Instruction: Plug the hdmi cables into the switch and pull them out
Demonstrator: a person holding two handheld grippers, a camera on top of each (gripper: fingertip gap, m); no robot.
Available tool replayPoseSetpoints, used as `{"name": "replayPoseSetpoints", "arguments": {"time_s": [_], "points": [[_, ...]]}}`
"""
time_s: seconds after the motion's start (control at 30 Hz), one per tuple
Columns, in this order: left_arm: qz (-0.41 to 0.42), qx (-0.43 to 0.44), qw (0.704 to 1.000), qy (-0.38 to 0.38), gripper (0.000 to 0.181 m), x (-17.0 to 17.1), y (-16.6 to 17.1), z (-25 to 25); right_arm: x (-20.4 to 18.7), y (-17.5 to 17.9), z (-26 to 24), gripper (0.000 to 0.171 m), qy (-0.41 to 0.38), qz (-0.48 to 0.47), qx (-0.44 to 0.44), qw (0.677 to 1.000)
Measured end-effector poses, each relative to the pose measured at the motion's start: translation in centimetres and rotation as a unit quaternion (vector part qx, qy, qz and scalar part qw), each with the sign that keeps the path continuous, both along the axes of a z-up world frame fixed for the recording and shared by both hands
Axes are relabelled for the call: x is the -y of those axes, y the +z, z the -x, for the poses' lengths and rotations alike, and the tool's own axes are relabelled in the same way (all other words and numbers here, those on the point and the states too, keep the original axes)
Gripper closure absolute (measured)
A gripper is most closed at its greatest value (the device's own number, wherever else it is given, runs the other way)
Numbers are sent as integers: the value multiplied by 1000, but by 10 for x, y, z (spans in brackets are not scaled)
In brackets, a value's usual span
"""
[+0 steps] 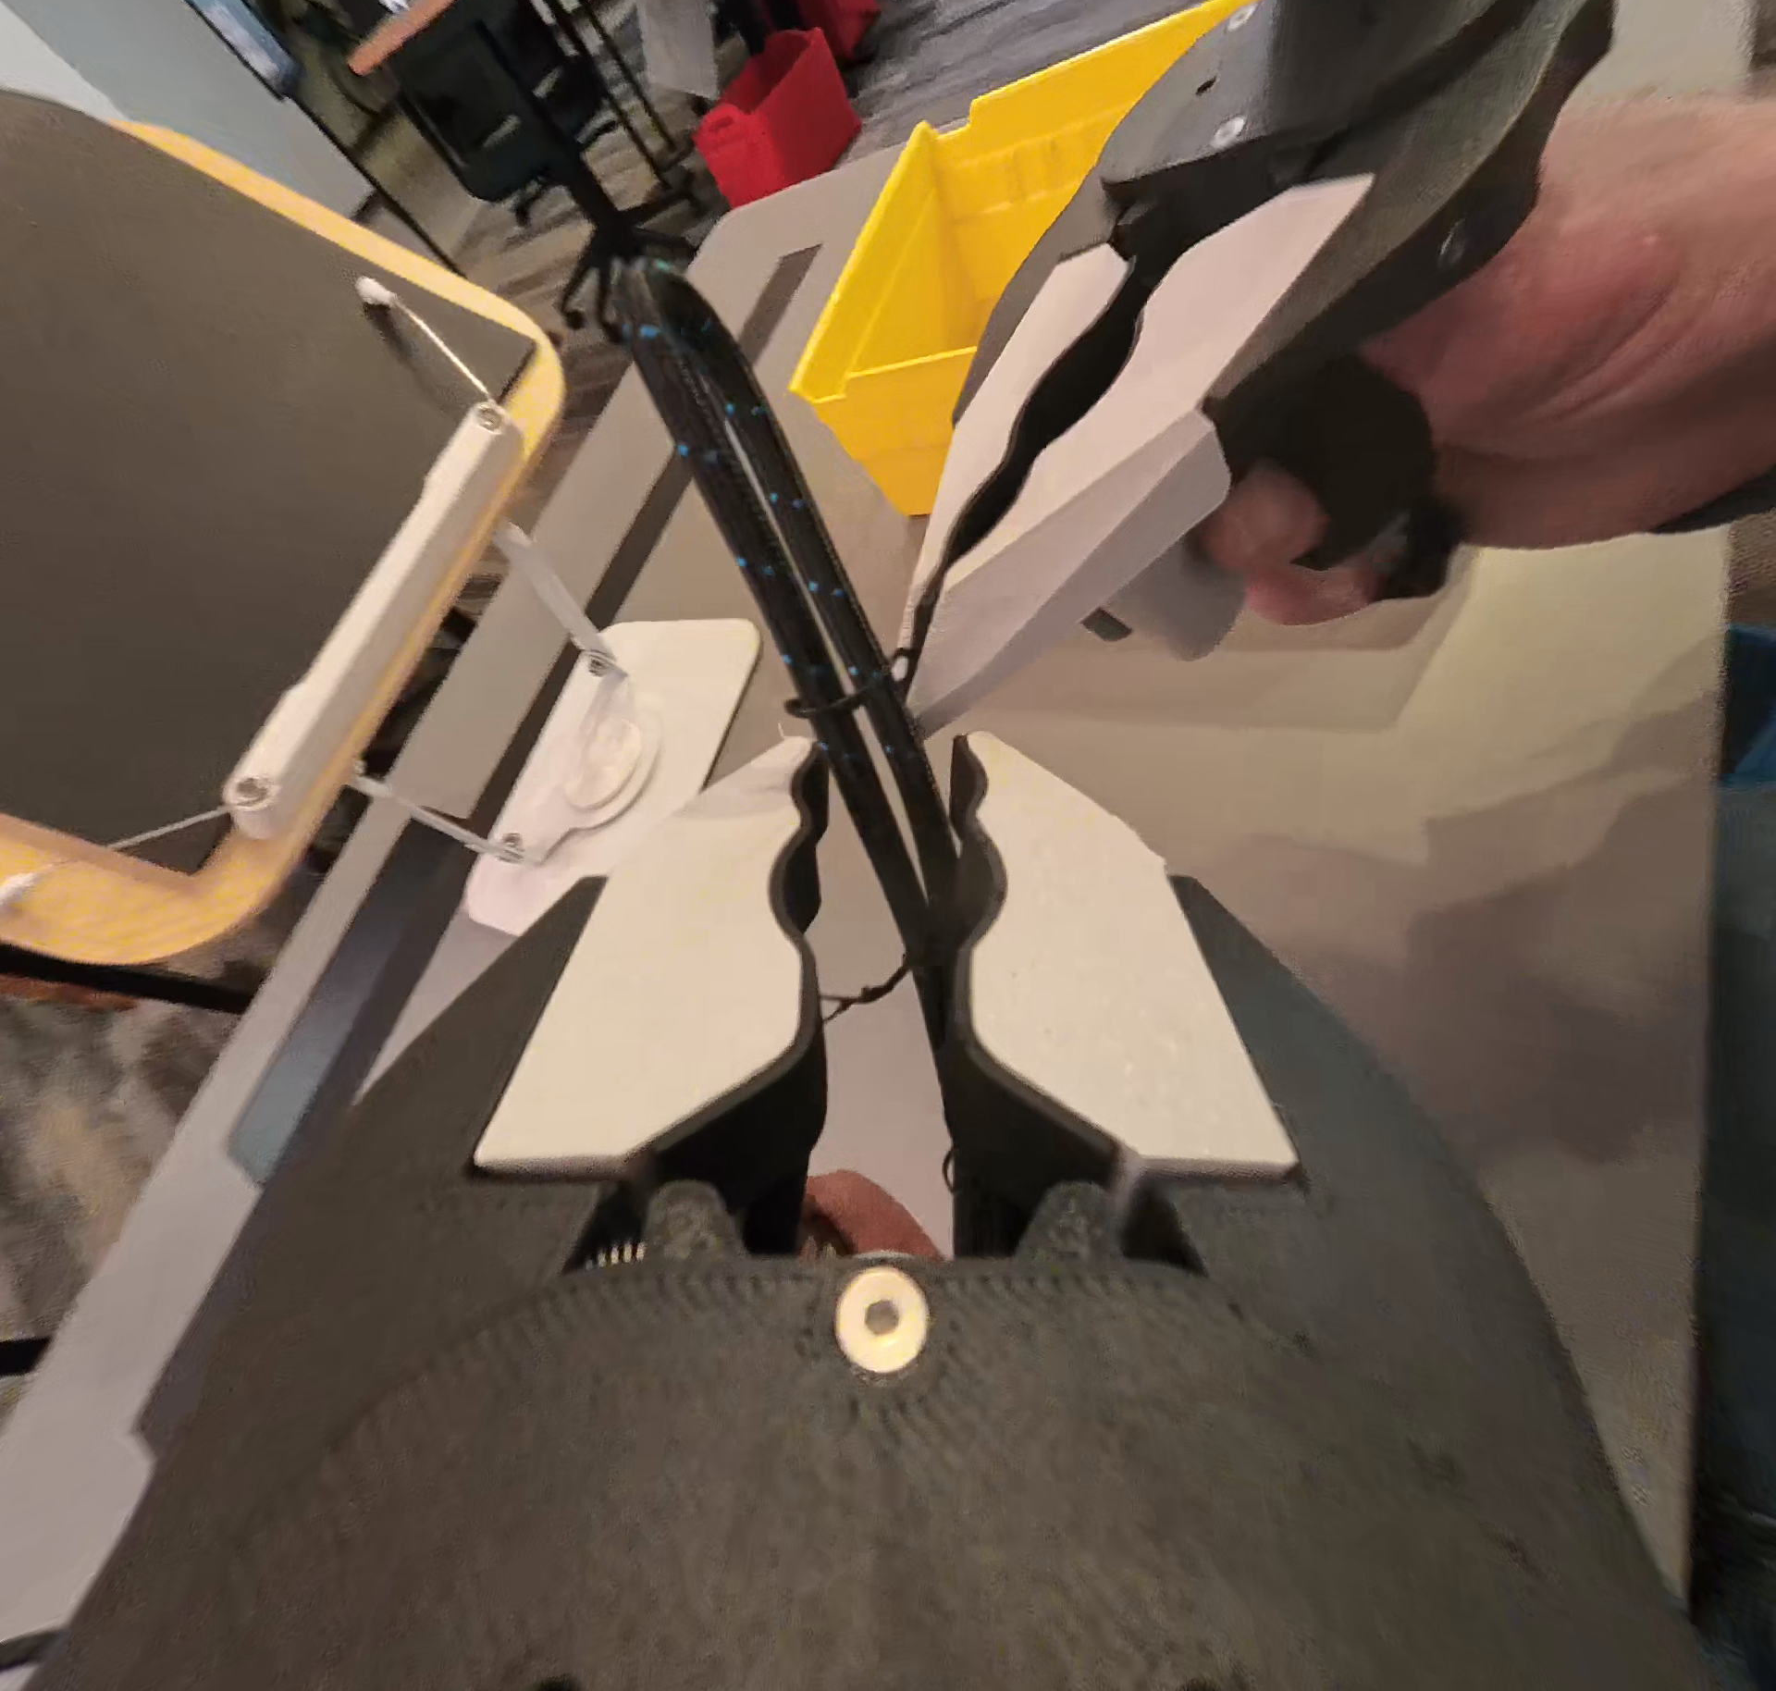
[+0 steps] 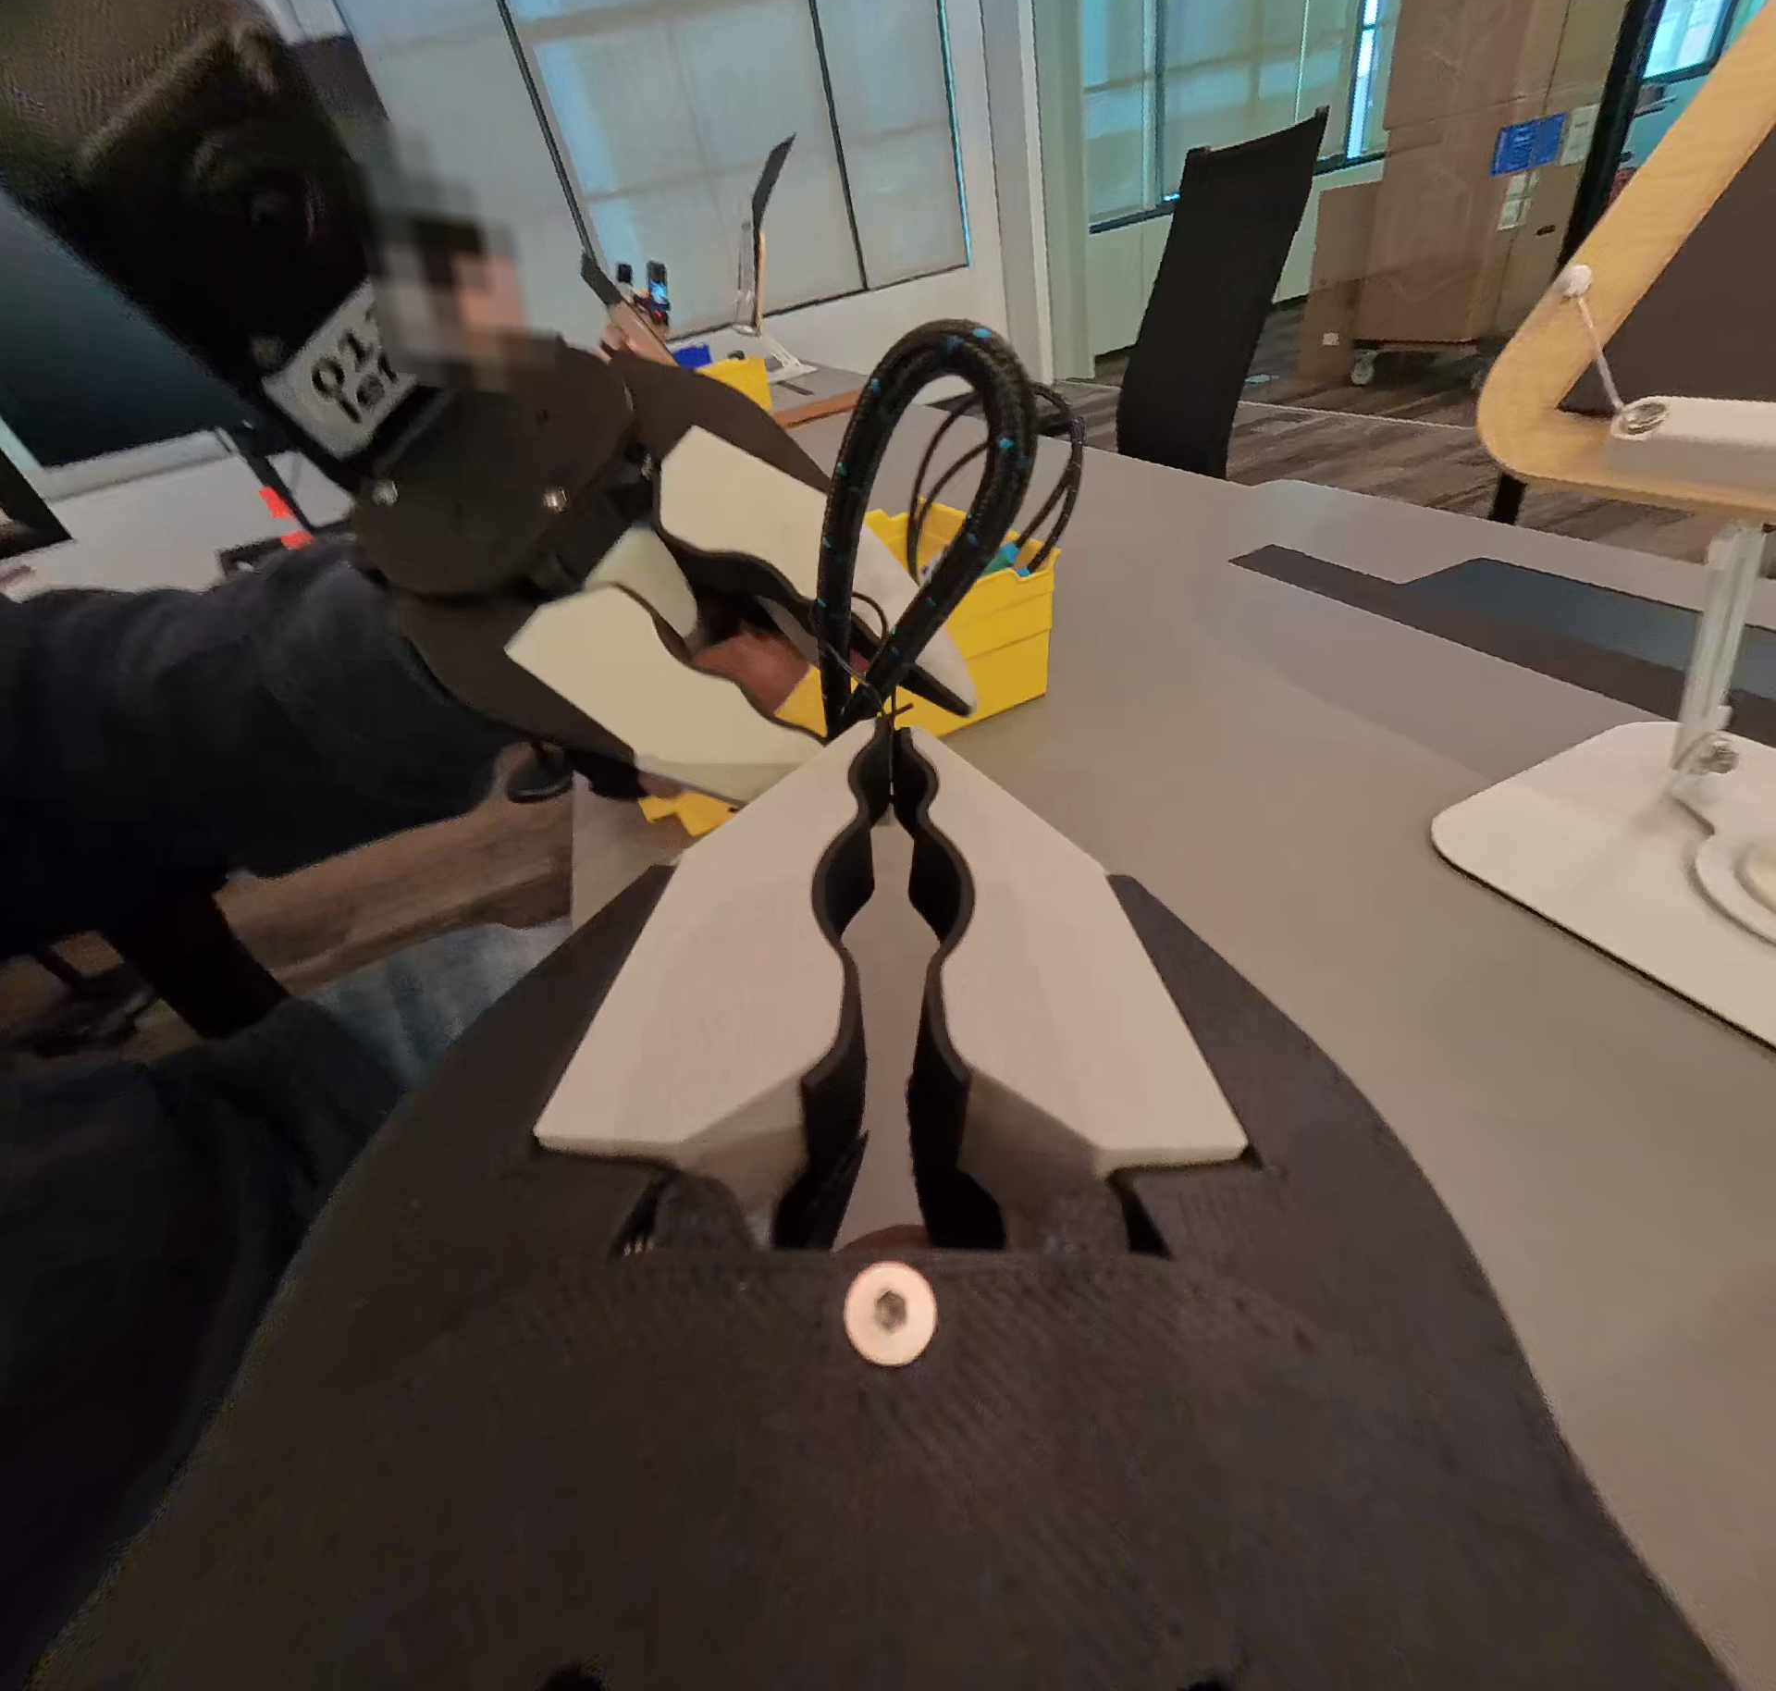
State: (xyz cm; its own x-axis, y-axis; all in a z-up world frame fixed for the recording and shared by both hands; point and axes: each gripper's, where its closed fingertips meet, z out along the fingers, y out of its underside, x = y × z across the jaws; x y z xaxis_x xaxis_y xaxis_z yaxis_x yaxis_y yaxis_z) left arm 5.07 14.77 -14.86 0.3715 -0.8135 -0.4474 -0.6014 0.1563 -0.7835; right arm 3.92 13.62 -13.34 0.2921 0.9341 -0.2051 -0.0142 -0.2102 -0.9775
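A bundled black braided HDMI cable (image 1: 759, 530) with blue flecks is held up above the grey bench (image 1: 1345, 780), its strands bound by a thin black tie (image 1: 846, 701). In the right wrist view the cable (image 2: 923, 492) is seen looped upward in front of a yellow bin (image 2: 999, 607). The bundle passes between the fingers of the left tongs (image 1: 889, 770), which stand part-open around it; whether it is actually clamped cannot be told. The right tongs (image 2: 889, 741) are nearly closed, their tips pinched on the tie at the foot of the loop. In the left wrist view the right tongs (image 1: 927, 717) are seen gripped by a hand (image 1: 1557, 376). A white stand base (image 1: 625, 732) rests on the bench to the left, carrying a wood-edged dark panel (image 1: 192, 492). Red bins (image 1: 783, 112) stand on the floor beyond.
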Motion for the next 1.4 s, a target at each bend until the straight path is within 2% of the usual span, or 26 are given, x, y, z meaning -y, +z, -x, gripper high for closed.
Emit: {"name": "replayPoseSetpoints", "arguments": {"time_s": [0.2,0.4,0.47,0.63,0.97,1.17,1.4], "points": [[-85,-49,992,76,163,-13,-3,6,3,2,4,171,-12,22,-8,1000],[-144,-69,977,143,172,-28,4,16,5,8,8,171,-37,-15,5,999],[-143,-80,974,155,173,-29,1,18,2,11,3,171,-49,-24,2,999],[-88,-38,981,166,174,-30,-4,22,4,21,-2,171,-55,-49,-6,997],[-50,-18,990,130,174,-21,-9,16,4,10,2,171,-38,-65,29,997],[-34,-61,991,118,174,-16,-13,17,4,4,2,171,-28,-21,10,999],[29,-148,984,95,174,-8,-23,26,2,-7,6,166,-5,55,-44,998]]}}
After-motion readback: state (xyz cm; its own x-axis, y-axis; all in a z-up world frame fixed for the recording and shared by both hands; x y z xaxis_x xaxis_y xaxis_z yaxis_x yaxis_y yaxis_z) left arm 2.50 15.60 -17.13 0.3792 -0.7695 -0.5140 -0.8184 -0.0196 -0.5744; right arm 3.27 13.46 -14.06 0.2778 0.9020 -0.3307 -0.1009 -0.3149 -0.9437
